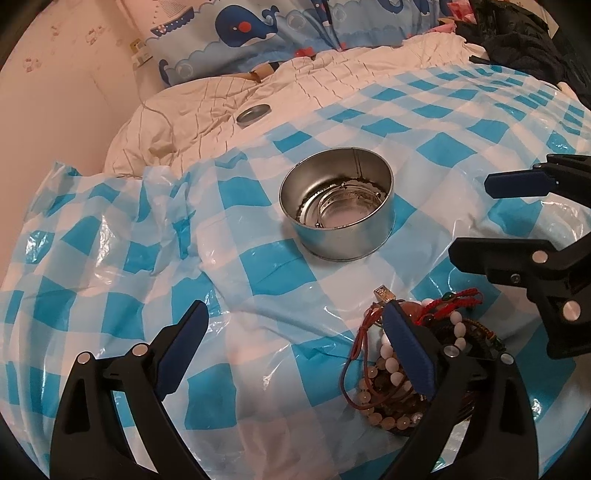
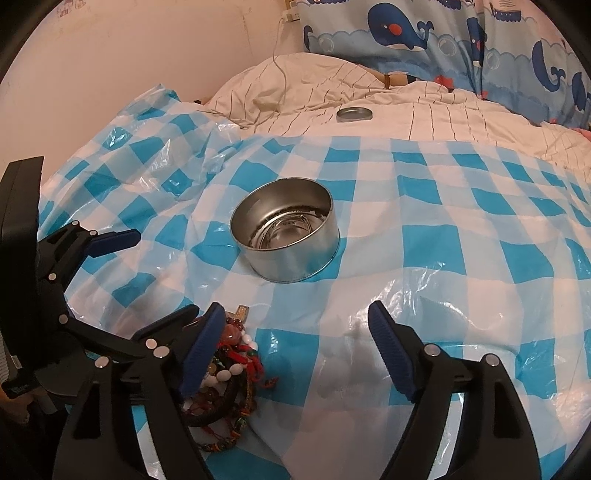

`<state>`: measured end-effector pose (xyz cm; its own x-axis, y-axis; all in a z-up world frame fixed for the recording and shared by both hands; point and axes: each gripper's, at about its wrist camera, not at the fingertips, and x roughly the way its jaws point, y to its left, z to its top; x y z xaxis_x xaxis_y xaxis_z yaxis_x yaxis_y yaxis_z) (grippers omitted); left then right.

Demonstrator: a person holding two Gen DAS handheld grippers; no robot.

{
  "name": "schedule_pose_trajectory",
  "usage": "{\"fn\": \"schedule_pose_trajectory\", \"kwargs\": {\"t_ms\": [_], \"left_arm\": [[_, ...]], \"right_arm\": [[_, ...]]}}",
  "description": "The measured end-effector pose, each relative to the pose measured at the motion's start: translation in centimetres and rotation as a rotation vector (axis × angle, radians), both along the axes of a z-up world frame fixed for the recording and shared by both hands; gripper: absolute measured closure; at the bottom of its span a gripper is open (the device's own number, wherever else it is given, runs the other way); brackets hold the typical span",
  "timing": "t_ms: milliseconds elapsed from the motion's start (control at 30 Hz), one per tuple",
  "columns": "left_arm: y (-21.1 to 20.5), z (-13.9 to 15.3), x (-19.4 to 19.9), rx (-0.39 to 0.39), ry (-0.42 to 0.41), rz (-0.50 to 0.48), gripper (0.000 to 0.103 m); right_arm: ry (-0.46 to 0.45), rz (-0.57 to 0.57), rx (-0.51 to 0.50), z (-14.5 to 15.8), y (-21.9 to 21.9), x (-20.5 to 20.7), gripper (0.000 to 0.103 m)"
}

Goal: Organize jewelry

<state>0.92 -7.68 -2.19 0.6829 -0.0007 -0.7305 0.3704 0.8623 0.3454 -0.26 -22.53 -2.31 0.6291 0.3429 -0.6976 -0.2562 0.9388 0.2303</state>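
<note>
A pile of beaded bracelets and red cords (image 1: 376, 373) lies on the blue-checked plastic sheet (image 1: 258, 266), near the front; it also shows in the right wrist view (image 2: 232, 373). A round metal tin (image 1: 336, 203) stands open behind it, with a clear glass piece inside; it also shows in the right wrist view (image 2: 284, 236). My left gripper (image 1: 295, 343) is open, its right finger resting over the pile. My right gripper (image 2: 295, 343) is open, its left finger over the same pile. The right gripper (image 1: 517, 206) also shows at the right edge of the left wrist view, and the left gripper (image 2: 159, 273) at the left of the right wrist view.
The tin's lid (image 1: 253, 112) lies on the cream quilt (image 1: 192, 110) behind the sheet; it also shows in the right wrist view (image 2: 354, 113). Whale-print pillows (image 2: 424, 33) lean at the back. A wall (image 2: 147, 44) is at the left. Dark clothing (image 1: 517, 33) lies at the far right.
</note>
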Motion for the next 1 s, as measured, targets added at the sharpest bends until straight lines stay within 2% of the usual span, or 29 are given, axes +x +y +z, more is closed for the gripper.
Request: {"fn": "schedule_pose_trajectory", "kwargs": {"t_ms": [200, 1000], "left_arm": [[0.40, -0.13, 0.16, -0.010, 0.015, 0.009, 0.011], [0.16, -0.85, 0.12, 0.033, 0.025, 0.003, 0.009]], "right_arm": [[-0.001, -0.001, -0.001, 0.02, 0.03, 0.00, 0.025], [0.009, 0.005, -0.013, -0.70, -0.07, -0.03, 0.018]]}}
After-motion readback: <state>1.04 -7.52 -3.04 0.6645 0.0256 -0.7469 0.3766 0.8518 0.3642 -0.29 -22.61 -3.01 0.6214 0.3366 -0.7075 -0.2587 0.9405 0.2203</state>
